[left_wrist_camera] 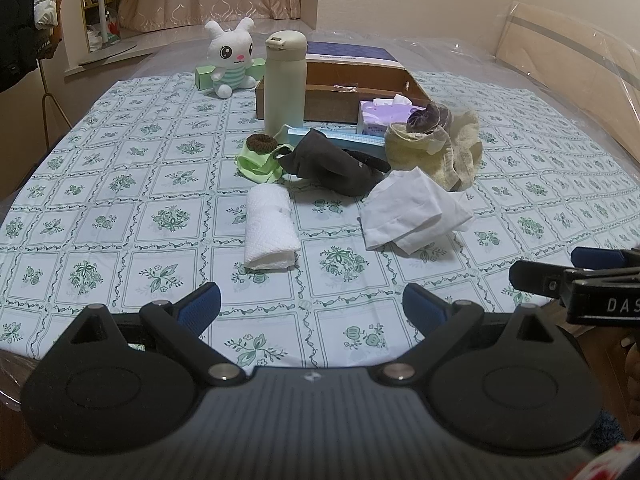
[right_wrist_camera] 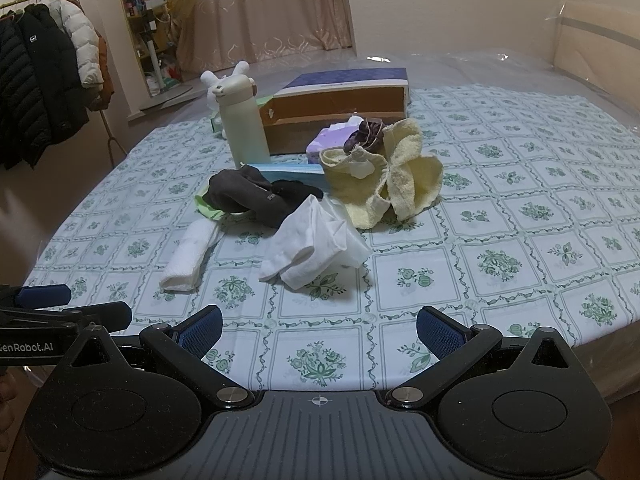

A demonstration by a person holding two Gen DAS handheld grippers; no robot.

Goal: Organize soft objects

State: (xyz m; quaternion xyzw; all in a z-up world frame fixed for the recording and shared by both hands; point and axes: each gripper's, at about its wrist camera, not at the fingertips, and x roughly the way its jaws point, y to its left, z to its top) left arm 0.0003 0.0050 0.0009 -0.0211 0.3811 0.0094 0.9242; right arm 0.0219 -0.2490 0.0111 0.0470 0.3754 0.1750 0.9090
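Table: a surface covered with a green floral check cloth [left_wrist_camera: 120, 208], with clear plastic sheeting beyond the cloth's far edge.
Left gripper [left_wrist_camera: 311, 307]: low at the near edge over bare cloth, jaws wide, nothing between the blue pads.
Right gripper [right_wrist_camera: 319, 326]: also at the near edge, jaws wide and empty; it shows side-on at the right edge of the left view.
Soft pile: clustered mid-table, well ahead of both grippers.
Roll [left_wrist_camera: 270, 227]: a white textured cloth rolled up, nearest the left gripper, lying apart from the rest.
Tissue [left_wrist_camera: 414, 210]: crumpled white sheets, just right of the roll, near edge of the pile.
Black cloth [left_wrist_camera: 332, 164]: dark garment behind the tissue, lying partly over a light green cloth [left_wrist_camera: 256, 166].
Scrunchie [left_wrist_camera: 262, 143]: brown, resting on the green cloth.
Yellow towel [left_wrist_camera: 444, 152]: bunched at the right of the pile, a dark purple fabric piece [left_wrist_camera: 426, 118] on top.
Mask pack [left_wrist_camera: 340, 138]: blue, flat, behind the black cloth.
Tissue pack [left_wrist_camera: 384, 114]: purple, in front of the box.
Box [left_wrist_camera: 344, 92]: brown, open, with a dark blue lid propped behind.
Bottle [left_wrist_camera: 285, 80]: cream, upright, at the box's left front corner.
Bunny [left_wrist_camera: 232, 58]: white plush, sitting far left, against a green carton [left_wrist_camera: 206, 78].
Room: coats [right_wrist_camera: 44, 80] hang at left; curtain behind.
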